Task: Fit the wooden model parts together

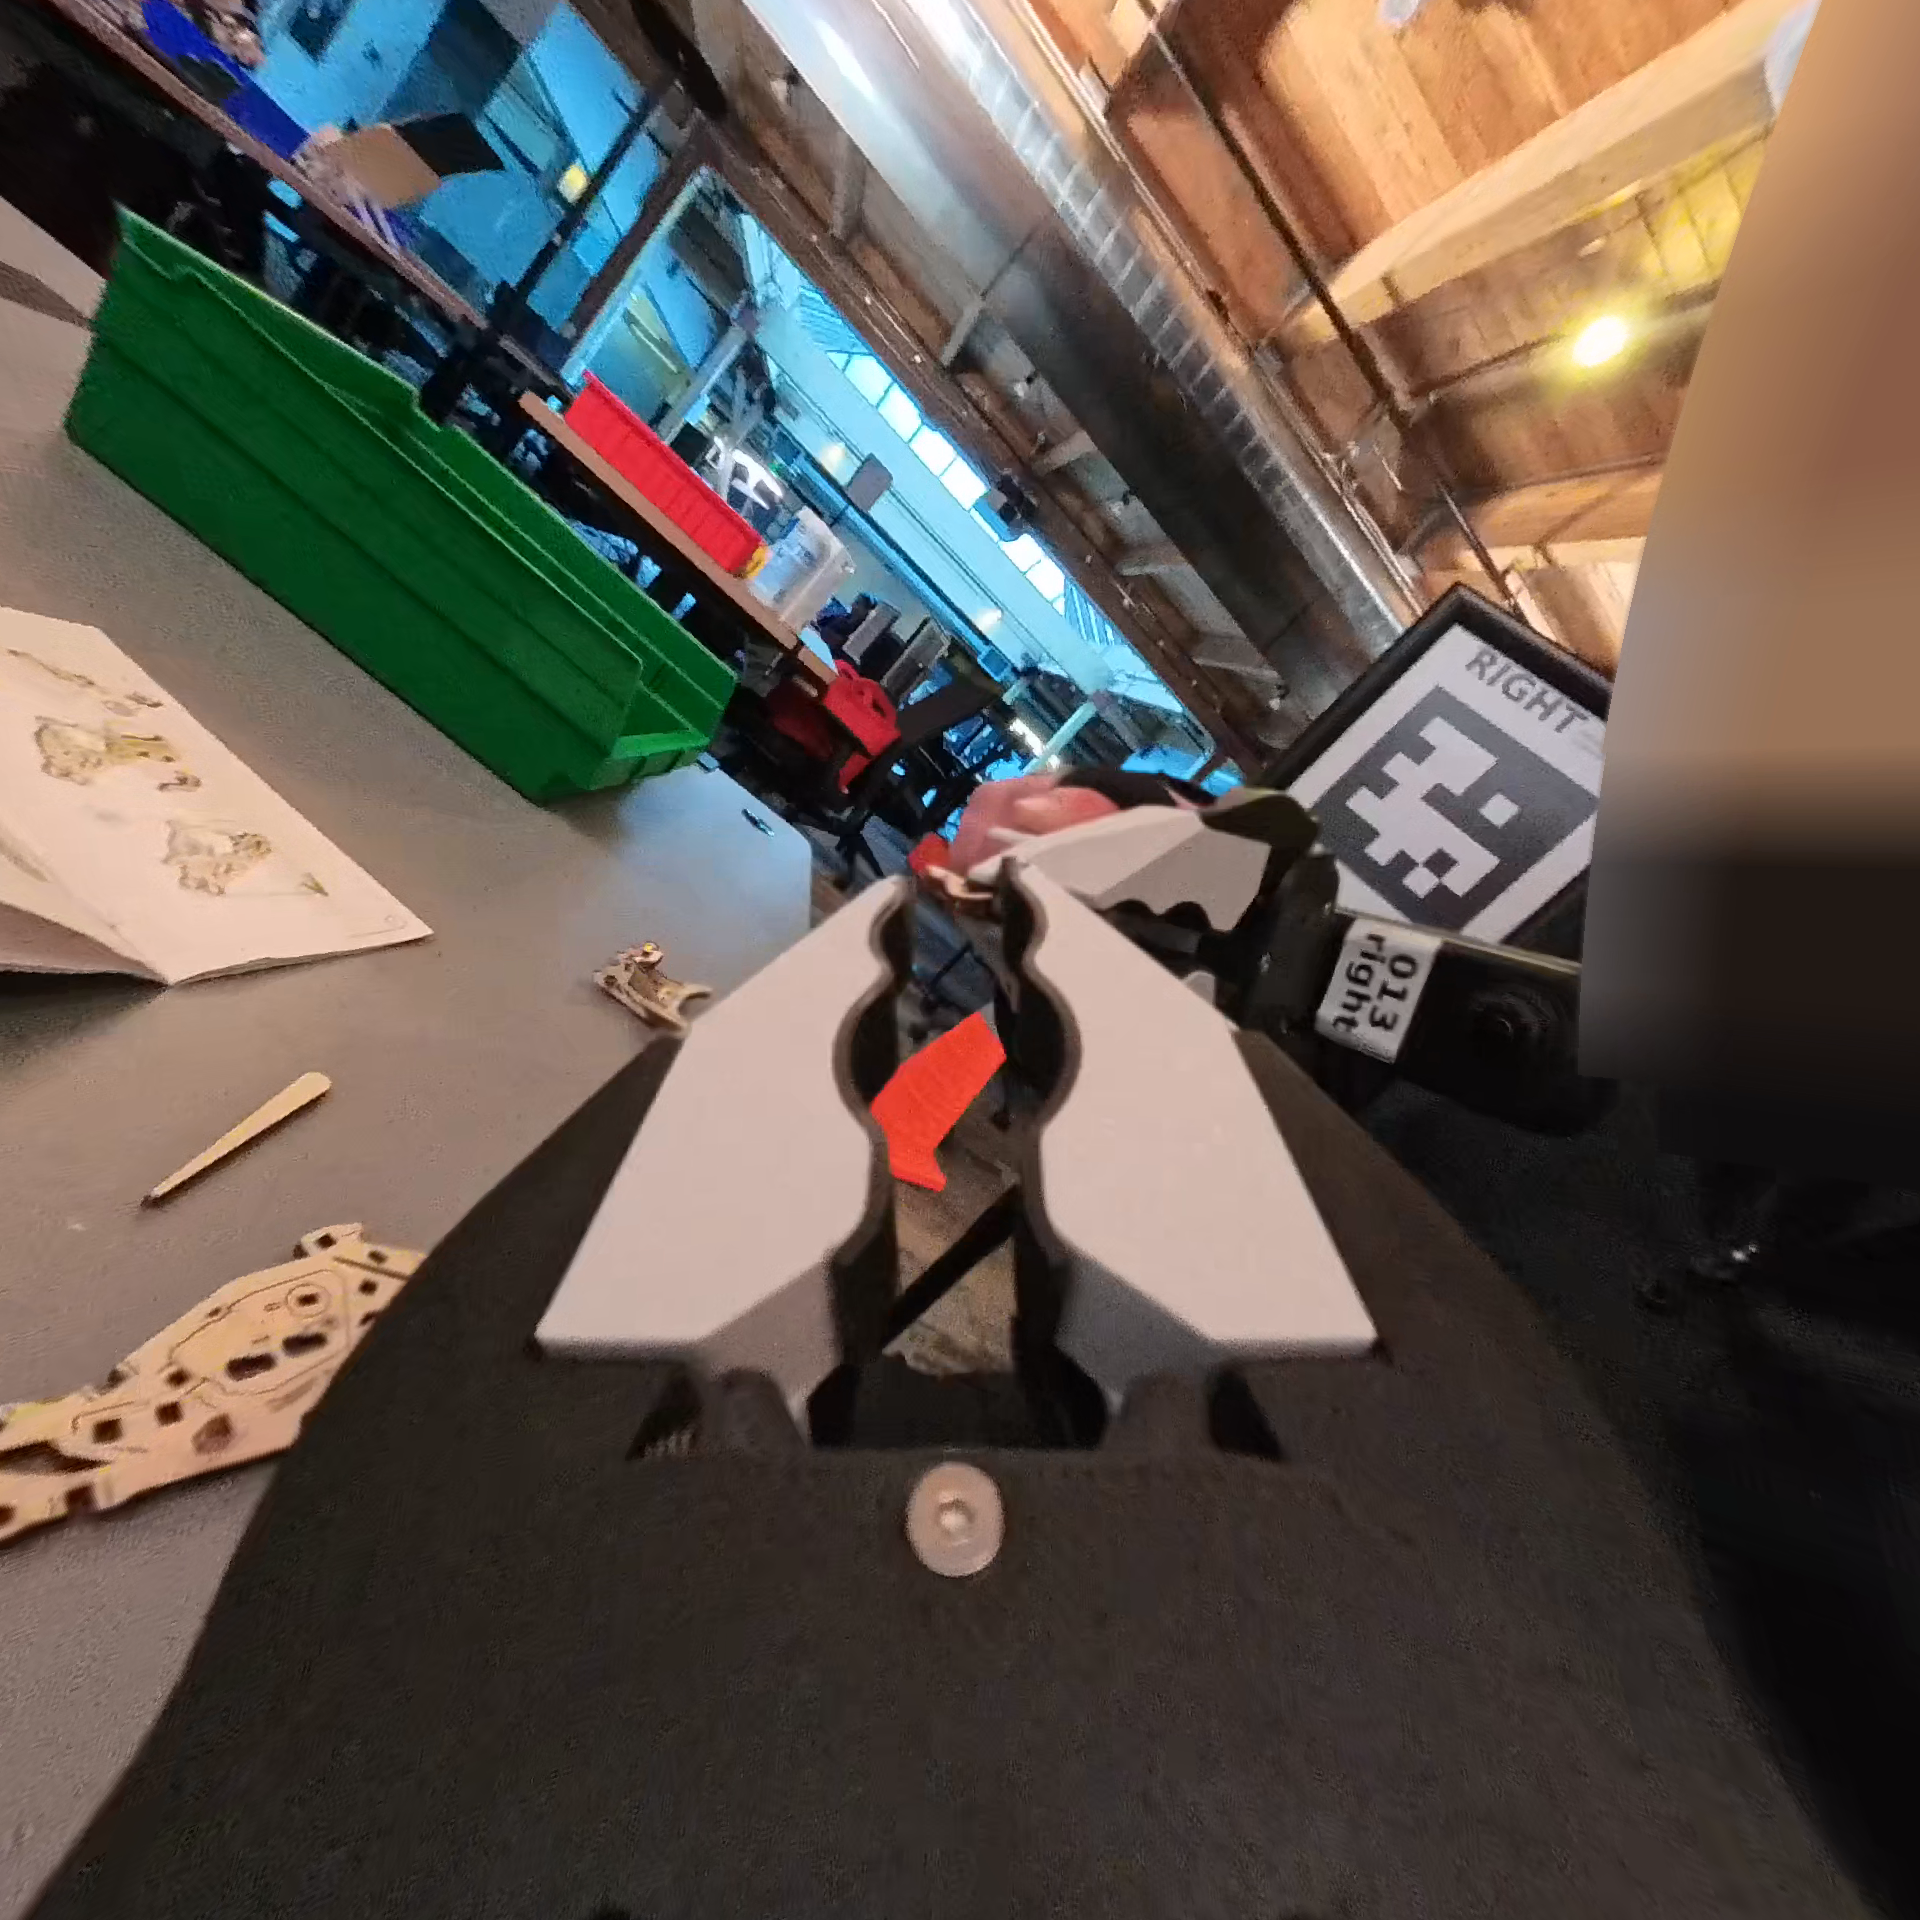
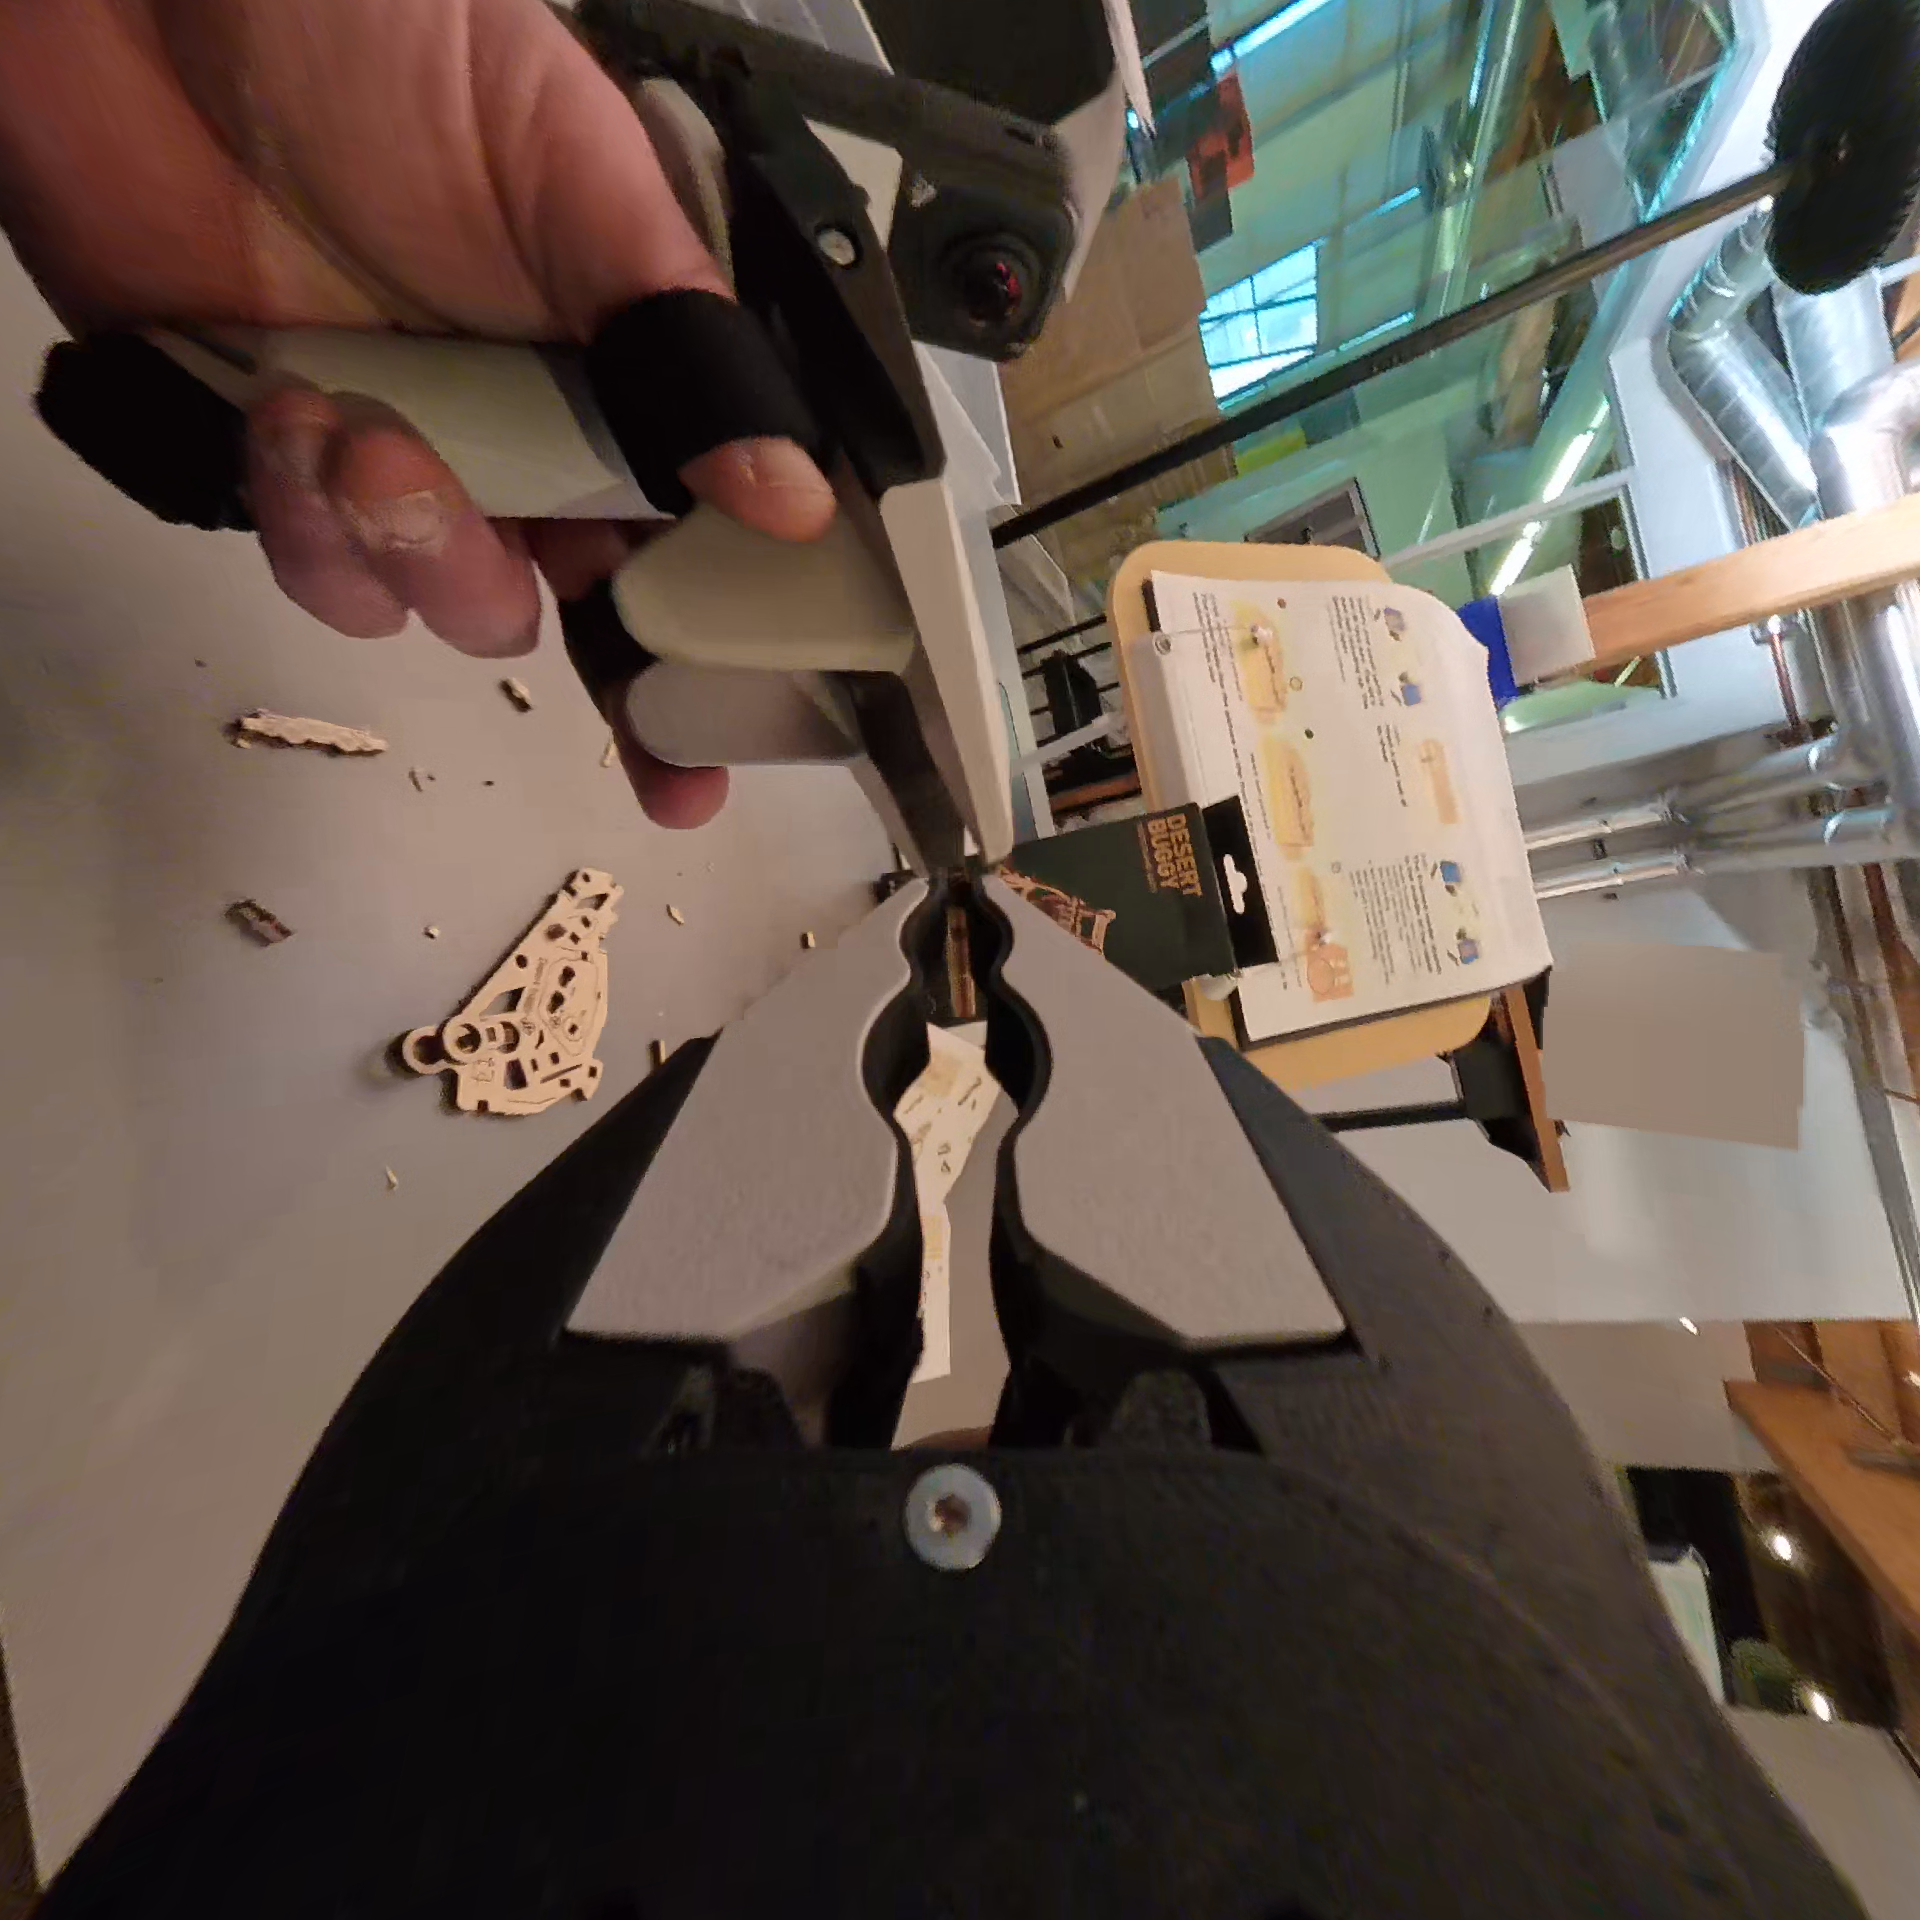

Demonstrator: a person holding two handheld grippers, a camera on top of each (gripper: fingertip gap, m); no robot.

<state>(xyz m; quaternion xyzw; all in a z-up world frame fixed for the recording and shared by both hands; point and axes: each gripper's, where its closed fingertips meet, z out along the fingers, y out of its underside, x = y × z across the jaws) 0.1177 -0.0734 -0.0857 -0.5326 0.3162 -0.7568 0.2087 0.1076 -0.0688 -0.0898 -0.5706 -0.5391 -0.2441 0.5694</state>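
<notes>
In the left wrist view my left gripper [image 1: 958, 891] has its fingertips close together on a small wooden part [image 1: 958, 894] that spans the narrow gap between them. My right gripper [image 1: 1132, 862] reaches in from the right and meets that part at its tips. In the right wrist view my right gripper [image 2: 964, 888] is shut on a thin wooden part [image 2: 958, 956], seen edge-on between its pads. My left gripper [image 2: 961, 857], held by a hand [image 2: 416, 312], comes down from above and pinches the part's end right at my right fingertips. Both grippers are raised above the grey table [image 1: 468, 1039].
A green bin [image 1: 364, 520] and an open instruction booklet [image 1: 156, 810] lie at the left. A punched wooden sheet [image 1: 208, 1361], a wooden stick [image 1: 239, 1138] and a small wooden assembly [image 1: 649, 982] lie nearby. A clipboard with instructions [image 2: 1340, 810] and a dark packaging card [image 2: 1174, 904] stand ahead.
</notes>
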